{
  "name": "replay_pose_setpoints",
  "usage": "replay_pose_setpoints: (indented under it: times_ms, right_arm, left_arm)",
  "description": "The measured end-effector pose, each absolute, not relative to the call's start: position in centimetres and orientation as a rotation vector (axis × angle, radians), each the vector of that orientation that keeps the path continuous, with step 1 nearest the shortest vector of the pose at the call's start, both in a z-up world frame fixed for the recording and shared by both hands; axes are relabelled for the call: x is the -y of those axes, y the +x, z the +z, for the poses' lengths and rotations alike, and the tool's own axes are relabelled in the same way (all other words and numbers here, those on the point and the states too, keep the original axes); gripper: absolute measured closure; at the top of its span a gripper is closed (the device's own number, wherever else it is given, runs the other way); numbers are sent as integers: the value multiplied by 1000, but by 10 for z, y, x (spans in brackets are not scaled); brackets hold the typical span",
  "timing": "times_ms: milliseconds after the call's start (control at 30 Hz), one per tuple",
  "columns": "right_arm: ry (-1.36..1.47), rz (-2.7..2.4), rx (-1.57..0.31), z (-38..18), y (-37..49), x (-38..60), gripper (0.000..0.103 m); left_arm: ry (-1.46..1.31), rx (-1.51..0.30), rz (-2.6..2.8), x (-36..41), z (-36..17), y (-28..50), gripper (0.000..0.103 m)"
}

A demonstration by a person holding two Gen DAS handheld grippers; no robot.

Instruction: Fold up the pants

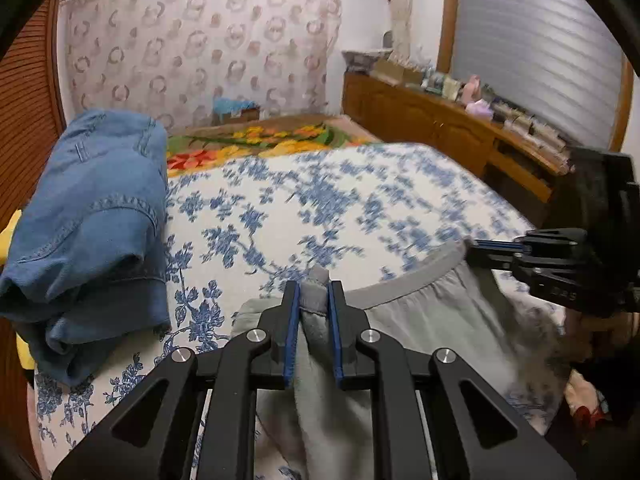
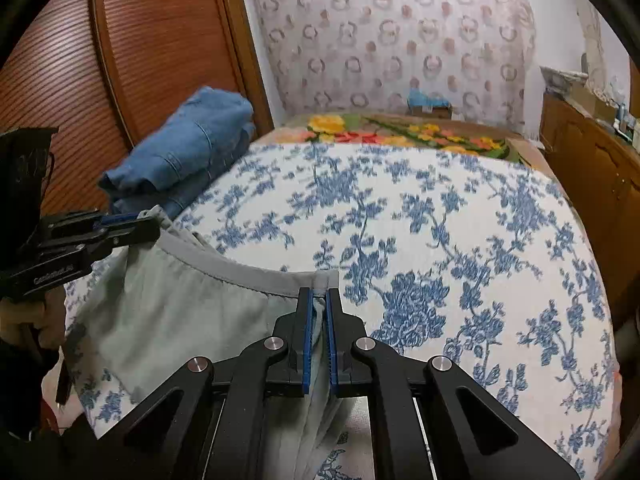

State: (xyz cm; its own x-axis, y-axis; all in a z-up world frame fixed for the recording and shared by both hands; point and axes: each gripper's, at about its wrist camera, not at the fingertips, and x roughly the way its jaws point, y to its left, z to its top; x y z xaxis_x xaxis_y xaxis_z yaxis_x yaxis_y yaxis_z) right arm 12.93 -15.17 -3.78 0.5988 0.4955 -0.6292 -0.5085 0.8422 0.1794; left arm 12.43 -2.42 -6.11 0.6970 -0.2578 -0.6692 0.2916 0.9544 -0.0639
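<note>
Now each hand-held gripper, left (image 1: pixel 314 292) and right (image 2: pixel 319 298), clamps the pants' (image 2: pixel 176 300) waistband edge.

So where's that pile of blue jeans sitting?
The folded blue jeans lie on the left edge of the bed's blue-flowered bedspread, against the wooden slatted door, beyond the grey pants.

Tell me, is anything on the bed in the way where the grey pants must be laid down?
Nothing visible blocks it. Both grippers, left and right, hold the grey pants by the waistband over bare floral bedspread. The folded jeans lie apart, at the bed's left edge.
</note>
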Motion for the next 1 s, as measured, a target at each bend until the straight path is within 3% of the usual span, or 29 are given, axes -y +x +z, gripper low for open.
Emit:
replay_pose_setpoints:
  times_ms: [133, 300, 367, 567, 667, 1000]
  right_arm:
    - [-45, 572, -756, -45, 135, 142, 97]
    - [-42, 558, -781, -48, 144, 140, 97]
    - [-41, 557, -784, -48, 146, 140, 97]
    - [-31, 538, -788, -41, 139, 146, 74]
    - [-25, 538, -793, -38, 131, 153, 68]
    - [-13, 547, -815, -38, 105, 171, 62]
  left_arm:
    - [63, -790, -273, 24, -76, 129, 83]
    - [55, -794, -249, 18, -76, 119, 60]
    - [44, -788, -251, 15, -74, 112, 55]
    - [47, -797, -260, 13, -76, 98, 55]
    - [53, -814, -261, 13, -82, 96, 55]
    - [41, -848, -252, 9, -101, 93, 51]
